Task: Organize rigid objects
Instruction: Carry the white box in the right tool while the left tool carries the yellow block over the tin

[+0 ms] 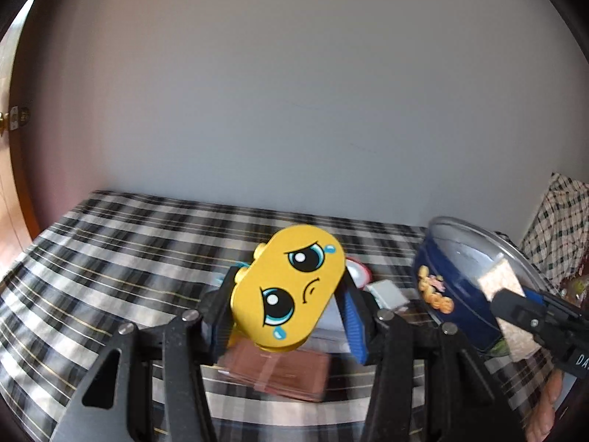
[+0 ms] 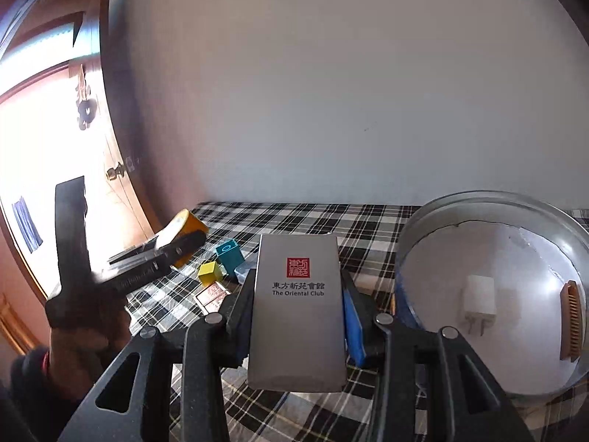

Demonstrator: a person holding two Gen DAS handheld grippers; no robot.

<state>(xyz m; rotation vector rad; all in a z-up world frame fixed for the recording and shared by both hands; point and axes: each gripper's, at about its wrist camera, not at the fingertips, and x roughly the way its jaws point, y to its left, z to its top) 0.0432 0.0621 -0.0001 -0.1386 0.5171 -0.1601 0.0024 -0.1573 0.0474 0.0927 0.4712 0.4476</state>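
Note:
My left gripper is shut on a yellow toy block with a crying cartoon face, held tilted above the table. In the right wrist view the same block shows at the left, in that gripper. My right gripper is shut on a flat silver box printed "The Oriental Club", its blue pads against the box's long sides. A round blue tin stands open to the right. Inside the tin lie a white charger plug and a wooden comb.
A checked cloth covers the table, which runs back to a plain wall. On it lie a teal block, a yellow cube and a flat brown case. A person's hand grips the left tool. A door stands at the left.

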